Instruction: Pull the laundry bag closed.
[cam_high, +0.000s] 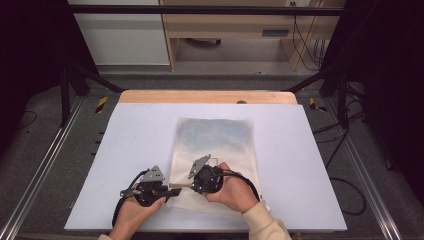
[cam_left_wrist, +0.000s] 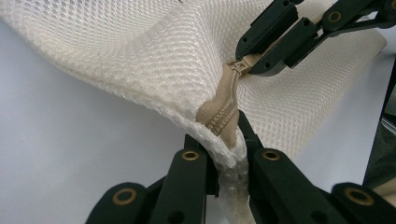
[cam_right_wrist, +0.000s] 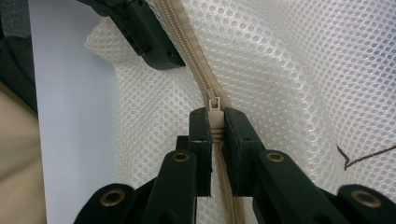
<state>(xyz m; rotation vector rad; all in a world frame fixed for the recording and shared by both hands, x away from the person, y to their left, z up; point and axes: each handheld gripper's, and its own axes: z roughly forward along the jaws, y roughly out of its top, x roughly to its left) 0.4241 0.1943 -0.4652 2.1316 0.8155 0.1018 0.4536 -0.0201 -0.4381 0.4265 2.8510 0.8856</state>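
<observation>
The left gripper (cam_left_wrist: 223, 154) pinched the white mesh zip bag's (cam_high: 215, 145) corner; the right gripper (cam_right_wrist: 215, 135) clamped the beige zipper pull (cam_right_wrist: 215, 122). Unzipping seemed barely begun.

A mesh bag (cam_high: 215, 150) lies on the table (cam_high: 125, 150) near its front edge, slightly right of centre.

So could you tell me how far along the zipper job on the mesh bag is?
Done: left gripper clamps the mesh bag edge at the zipper end. In hand: right gripper pinches the zipper pull. Left: the sliding itself; whether opening or closing, I cannot tell.
</observation>
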